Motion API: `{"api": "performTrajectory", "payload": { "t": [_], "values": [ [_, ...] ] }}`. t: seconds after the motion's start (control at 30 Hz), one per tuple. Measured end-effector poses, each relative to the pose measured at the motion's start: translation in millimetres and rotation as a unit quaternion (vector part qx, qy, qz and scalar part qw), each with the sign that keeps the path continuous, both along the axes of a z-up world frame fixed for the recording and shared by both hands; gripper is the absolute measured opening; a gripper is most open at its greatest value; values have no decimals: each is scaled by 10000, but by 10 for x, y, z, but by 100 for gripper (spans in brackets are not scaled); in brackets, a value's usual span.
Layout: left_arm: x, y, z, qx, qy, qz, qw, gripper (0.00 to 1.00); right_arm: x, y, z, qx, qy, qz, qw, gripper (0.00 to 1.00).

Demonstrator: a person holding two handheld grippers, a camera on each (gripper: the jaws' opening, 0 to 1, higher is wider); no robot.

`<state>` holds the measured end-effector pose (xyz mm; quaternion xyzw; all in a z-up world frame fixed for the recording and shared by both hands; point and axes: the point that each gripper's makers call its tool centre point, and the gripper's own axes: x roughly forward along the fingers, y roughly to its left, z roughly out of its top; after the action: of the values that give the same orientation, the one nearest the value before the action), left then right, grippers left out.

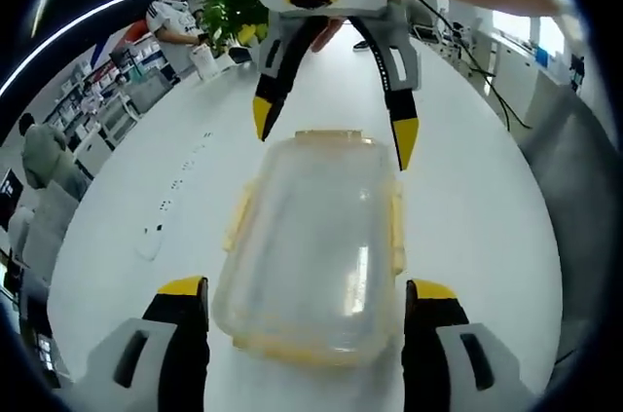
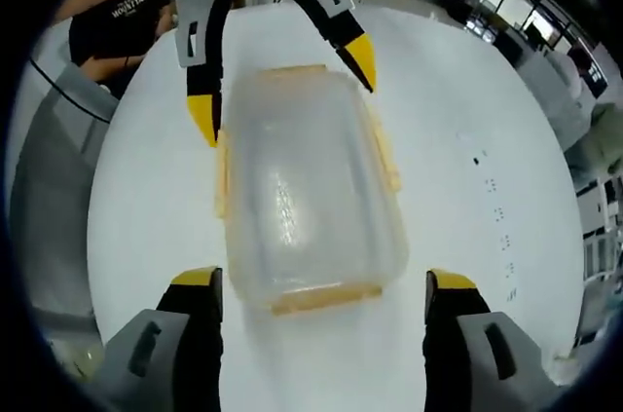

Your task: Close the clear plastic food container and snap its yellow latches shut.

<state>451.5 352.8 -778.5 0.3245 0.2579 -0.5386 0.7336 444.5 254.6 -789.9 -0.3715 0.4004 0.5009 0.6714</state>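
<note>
Both tongs, left (image 1: 304, 295) and right (image 2: 321, 285), spread wide, straddling the lidded clear container (image 1: 316, 242) on the white table (image 1: 487, 227).

Very little lettering can be read. In the right gripper view, a person's dark shirt (image 2: 115, 22) at the far edge of the desk (image 2: 458, 130) carries a short line of white capital letters across the chest; it seems to begin "MON", but the remaining letters are too small and blurred to make out. The left gripper view offers no text, label, brand, number or sign that can be read.
</note>
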Motion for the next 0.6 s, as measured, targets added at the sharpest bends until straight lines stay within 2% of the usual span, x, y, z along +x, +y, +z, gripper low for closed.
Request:
{"api": "performTrajectory", "payload": {
  "t": [0.03,0.13,0.27,0.6],
  "values": [
    [7,17,28,-77,-14,108,9999,78,-15,-1,27,22,-10,-16,10000,83],
    [-46,-11,194,-768,95,513,9957,79,-60,-1,116,160,-94,-54,9998,84],
    [-111,38,347,-1229,-28,843,9888,79,-132,-29,206,263,-192,-184,9993,85],
    [-374,206,512,-1647,-178,1206,9788,78,-304,-112,467,691,-504,-588,9946,84]
  ]
}}
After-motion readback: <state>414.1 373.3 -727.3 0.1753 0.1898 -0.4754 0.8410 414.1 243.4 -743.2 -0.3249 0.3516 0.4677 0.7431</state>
